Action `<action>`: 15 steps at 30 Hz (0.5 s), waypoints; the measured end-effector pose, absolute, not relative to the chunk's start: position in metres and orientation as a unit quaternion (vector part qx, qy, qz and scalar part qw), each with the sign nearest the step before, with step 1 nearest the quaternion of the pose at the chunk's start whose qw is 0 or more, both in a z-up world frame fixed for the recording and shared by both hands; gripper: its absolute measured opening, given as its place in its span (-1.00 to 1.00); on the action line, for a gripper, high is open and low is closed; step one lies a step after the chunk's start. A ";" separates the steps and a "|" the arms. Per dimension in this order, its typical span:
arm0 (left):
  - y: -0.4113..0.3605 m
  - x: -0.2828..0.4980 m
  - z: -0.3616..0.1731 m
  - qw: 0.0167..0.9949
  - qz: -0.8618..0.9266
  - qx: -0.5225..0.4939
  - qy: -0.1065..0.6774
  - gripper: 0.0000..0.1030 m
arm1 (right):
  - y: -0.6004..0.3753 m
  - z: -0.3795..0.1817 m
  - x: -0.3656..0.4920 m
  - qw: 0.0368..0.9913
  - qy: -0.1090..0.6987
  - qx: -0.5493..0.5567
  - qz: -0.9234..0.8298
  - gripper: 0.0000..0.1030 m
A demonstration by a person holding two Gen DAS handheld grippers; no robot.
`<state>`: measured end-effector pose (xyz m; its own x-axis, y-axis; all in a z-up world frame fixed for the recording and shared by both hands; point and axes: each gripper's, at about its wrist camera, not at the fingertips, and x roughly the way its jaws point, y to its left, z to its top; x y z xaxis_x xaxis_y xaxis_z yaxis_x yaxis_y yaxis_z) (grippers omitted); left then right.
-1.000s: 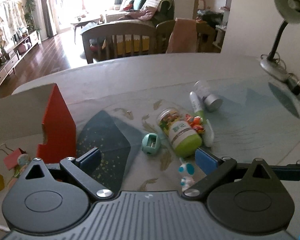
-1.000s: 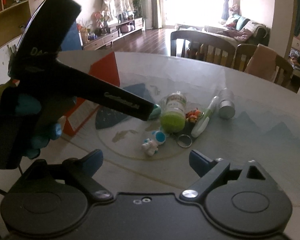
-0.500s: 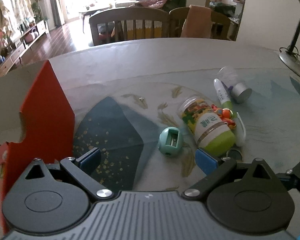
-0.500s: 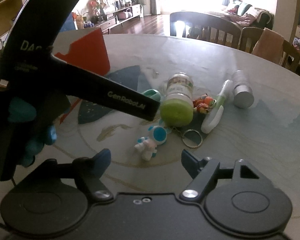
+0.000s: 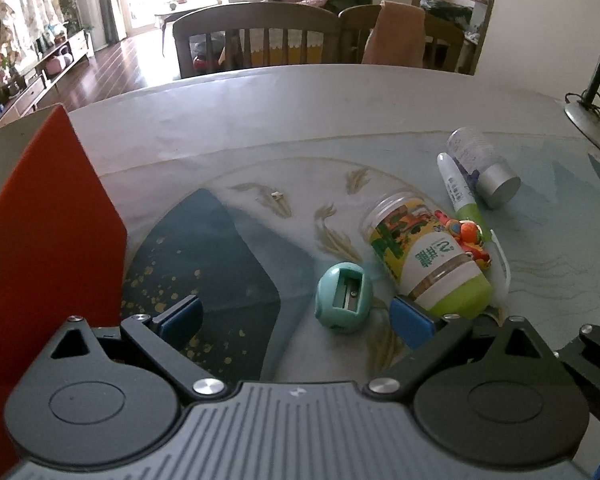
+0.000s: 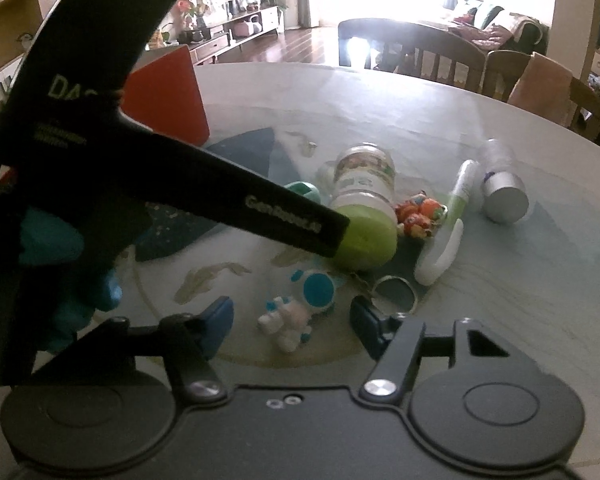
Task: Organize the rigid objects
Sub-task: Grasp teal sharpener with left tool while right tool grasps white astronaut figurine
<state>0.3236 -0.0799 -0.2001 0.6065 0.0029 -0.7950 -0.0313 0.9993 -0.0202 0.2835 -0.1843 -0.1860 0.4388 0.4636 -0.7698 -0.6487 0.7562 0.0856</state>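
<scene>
Both claws hang released over the cluttered tabletop (image 5: 260, 132): the left claw (image 5: 296, 314) beside the teal sharpener (image 5: 343, 298), the right claw (image 6: 290, 322) bracketing the astronaut figurine (image 6: 300, 308), seemingly lining up grabs.

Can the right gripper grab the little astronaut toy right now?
Probably yes. The right gripper is open, and the astronaut lies on the table right between its fingers with nothing on top of it. The key ring sits close beside one finger, so it might get nudged.
</scene>
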 end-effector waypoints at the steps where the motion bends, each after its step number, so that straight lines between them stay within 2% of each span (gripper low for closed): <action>1: -0.080 0.324 -0.201 0.896 0.008 -0.014 0.443 0.87 | -0.184 -0.186 0.284 0.841 0.413 -0.112 0.331 0.19; 3: -0.081 0.325 -0.202 0.895 0.003 -0.015 0.446 0.71 | -0.182 -0.186 0.285 0.841 0.412 -0.114 0.332 0.14; 6: -0.082 0.325 -0.203 0.895 0.002 -0.011 0.446 0.63 | -0.181 -0.186 0.284 0.843 0.410 -0.113 0.330 0.09; 8: -0.083 0.326 -0.203 0.896 0.003 -0.010 0.444 0.37 | -0.180 -0.186 0.283 0.844 0.409 -0.117 0.326 0.01; 9: -0.083 0.326 -0.202 0.896 0.000 -0.010 0.443 0.30 | -0.179 -0.186 0.282 0.845 0.409 -0.122 0.322 -0.02; 11: -0.084 0.326 -0.201 0.897 -0.007 -0.009 0.442 -0.02 | -0.177 -0.186 0.283 0.848 0.408 -0.126 0.314 -0.17; 15: -0.090 0.326 -0.199 0.897 -0.021 0.002 0.441 -0.34 | -0.181 -0.185 0.284 0.848 0.412 -0.116 0.312 -0.23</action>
<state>0.3261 -0.0896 -0.1987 0.6107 -0.0353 -0.7911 0.0390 0.9991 -0.0145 0.2839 -0.1809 -0.1847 0.4661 0.4341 -0.7709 -0.6256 0.7779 0.0599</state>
